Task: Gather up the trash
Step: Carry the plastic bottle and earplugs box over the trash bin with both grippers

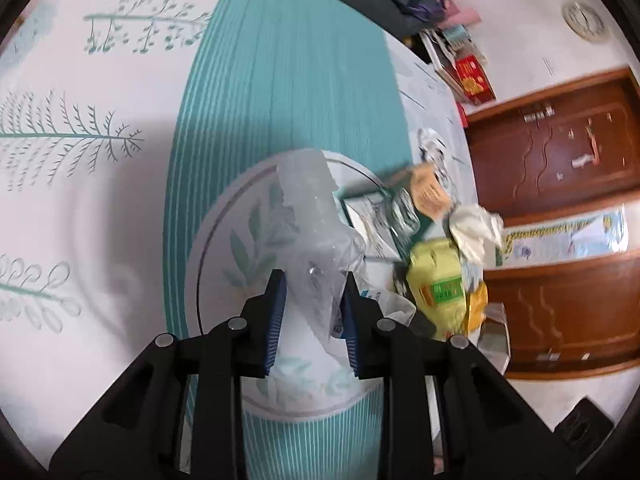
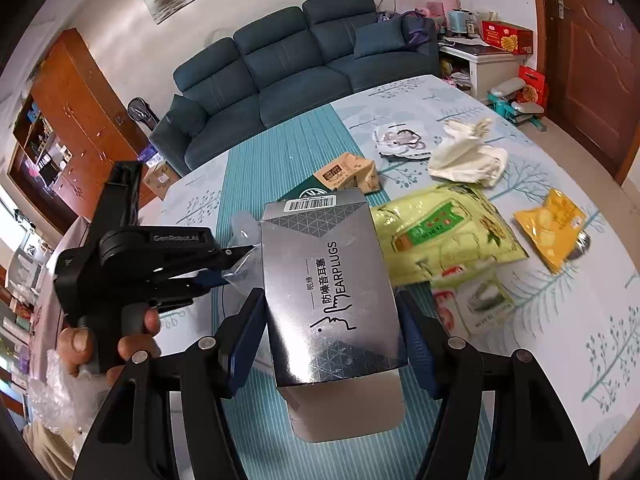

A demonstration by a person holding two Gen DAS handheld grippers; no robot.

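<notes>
living room with a blue sofa [image 2: 304, 60] behind, and a table [image 2: 560, 320] under a white cloth with teal tree prints and a striped teal runner [image 2: 280, 152] serving as the landmark.

left gripper [image 1: 312, 308] pinching a crumpled clear plastic bag [image 1: 312, 216] between its blue pads, hovering over the runner above a round leaf-printed mat [image 1: 240, 248]. right gripper [image 2: 328, 328] clamping a silver earplugs box [image 2: 328, 288] from both sides, jaws set to the width of the box, lifting it clear above the runner, flap hanging open beneath.

lying loose to the right of the runner: a lime-green snack pouch [image 2: 440, 232], a yellow chip bag [image 2: 556, 228], a crumpled white tissue [image 2: 468, 156], a torn silver foil wrapper [image 2: 400, 140], a small red-and-white packet [image 2: 472, 304]. resting on the runner itself just beyond the box: a tan paper carton [image 2: 348, 172] over something dark green.

judging the job well short of done: two pieces in grip, at least six waiting on the table, no bin showing in either view.
</notes>
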